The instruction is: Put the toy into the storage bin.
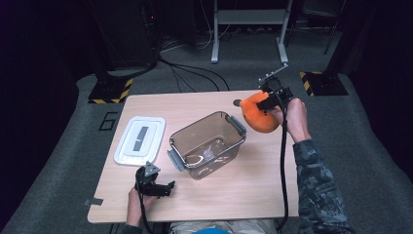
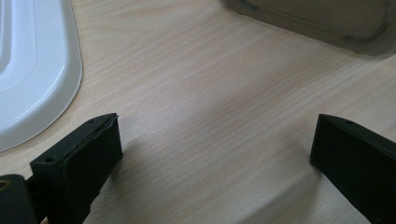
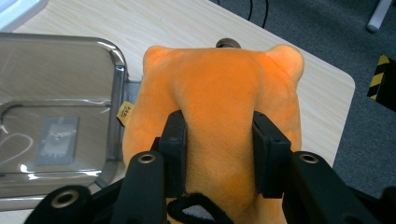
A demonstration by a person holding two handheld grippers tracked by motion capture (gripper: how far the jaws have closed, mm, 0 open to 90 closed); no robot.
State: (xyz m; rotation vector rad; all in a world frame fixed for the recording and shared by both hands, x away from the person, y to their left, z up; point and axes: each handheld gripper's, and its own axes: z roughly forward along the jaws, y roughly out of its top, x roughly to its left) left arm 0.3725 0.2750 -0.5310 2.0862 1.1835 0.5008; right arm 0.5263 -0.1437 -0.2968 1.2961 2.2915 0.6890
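The right gripper [image 3: 219, 140] had clamped its jaws on the orange plush toy [image 3: 219, 88], lifted beside the clear container [image 1: 207, 144]. Dropping it in remained. The left gripper [image 1: 155, 184] rested with jaws apart, empty.

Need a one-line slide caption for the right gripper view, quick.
Right claw pinches an orange plush toy beside the open clear container.
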